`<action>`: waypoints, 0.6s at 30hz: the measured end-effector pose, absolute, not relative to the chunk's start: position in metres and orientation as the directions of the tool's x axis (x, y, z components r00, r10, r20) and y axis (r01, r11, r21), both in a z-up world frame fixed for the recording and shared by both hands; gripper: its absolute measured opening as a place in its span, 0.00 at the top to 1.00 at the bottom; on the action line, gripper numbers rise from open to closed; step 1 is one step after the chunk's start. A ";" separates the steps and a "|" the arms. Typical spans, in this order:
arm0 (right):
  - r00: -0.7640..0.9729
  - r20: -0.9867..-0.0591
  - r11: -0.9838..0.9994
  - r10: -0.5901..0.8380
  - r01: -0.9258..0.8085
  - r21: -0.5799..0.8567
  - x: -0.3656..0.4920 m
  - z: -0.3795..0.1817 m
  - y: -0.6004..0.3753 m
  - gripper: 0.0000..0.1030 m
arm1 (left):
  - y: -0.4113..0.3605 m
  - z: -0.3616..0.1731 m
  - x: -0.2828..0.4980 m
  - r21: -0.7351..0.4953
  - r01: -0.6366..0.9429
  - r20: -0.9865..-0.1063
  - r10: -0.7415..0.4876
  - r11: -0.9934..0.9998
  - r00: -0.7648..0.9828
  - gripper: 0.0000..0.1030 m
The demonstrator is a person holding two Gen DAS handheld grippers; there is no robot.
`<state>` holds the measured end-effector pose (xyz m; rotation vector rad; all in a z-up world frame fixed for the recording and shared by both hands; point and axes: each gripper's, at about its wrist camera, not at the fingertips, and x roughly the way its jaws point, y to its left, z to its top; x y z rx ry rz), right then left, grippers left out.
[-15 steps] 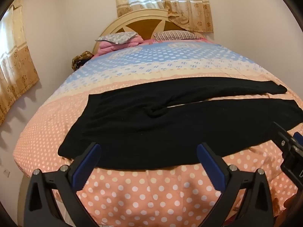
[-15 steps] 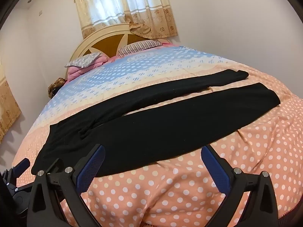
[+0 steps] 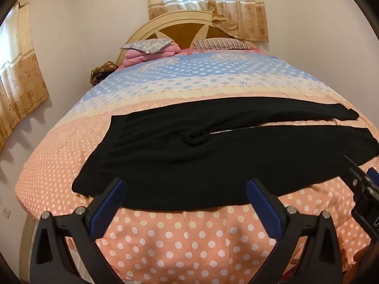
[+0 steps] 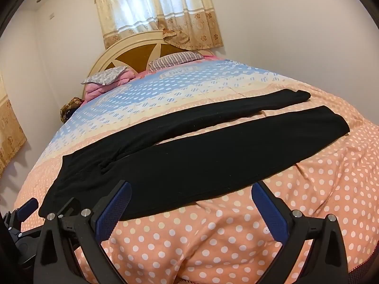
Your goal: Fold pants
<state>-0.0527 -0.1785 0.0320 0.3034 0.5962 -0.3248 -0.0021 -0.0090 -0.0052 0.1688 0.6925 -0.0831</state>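
1. Pants [image 3: 189, 161], black, lie spread flat across the near, pink polka-dot part of the bedspread [image 3: 189, 236]; in the left wrist view they fill the middle band of the frame.
2. Their waist end sits at the left of both views, and the two legs run toward the right edge, with a narrow strip of bedspread showing between them.
3. In the right wrist view the pants [image 4: 189, 161] run from the lower left up to the upper right, the far leg thinner and ending slightly short of the near one.
4. A small bunch of cloth sits at the crotch, near the centre of the left wrist view.
5. The left gripper [image 3: 186, 190] fills the bottom of its frame, its blue-padded fingers spread wide and released, tips just over the near edge of the pants, nothing between the pads.
6. The right gripper [image 4: 191, 192] is likewise spread wide and empty at the bottom of its frame, its left fingertip over the pants' near edge and its right fingertip over the bedspread beside it.
7. Each gripper shows at the lower side edge of the other's view.
8. At the top of both frames stand a rounded headboard [image 3: 189, 27], pillows [image 3: 148, 45] and patterned curtains [image 3: 208, 2] against a pale wall.
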 end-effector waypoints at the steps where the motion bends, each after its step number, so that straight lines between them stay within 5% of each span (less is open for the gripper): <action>1: 0.780 -0.590 0.906 -0.209 0.382 0.184 -0.053 0.032 -0.179 0.01 | 0.002 -0.003 -0.003 0.119 0.137 -0.641 -0.030 0.983 0.767 0.00; 18: 0.782 -0.586 0.906 -0.212 0.381 0.181 -0.056 0.034 -0.177 0.01 | 0.004 -0.001 0.000 0.118 0.141 -0.647 -0.031 0.983 0.762 0.00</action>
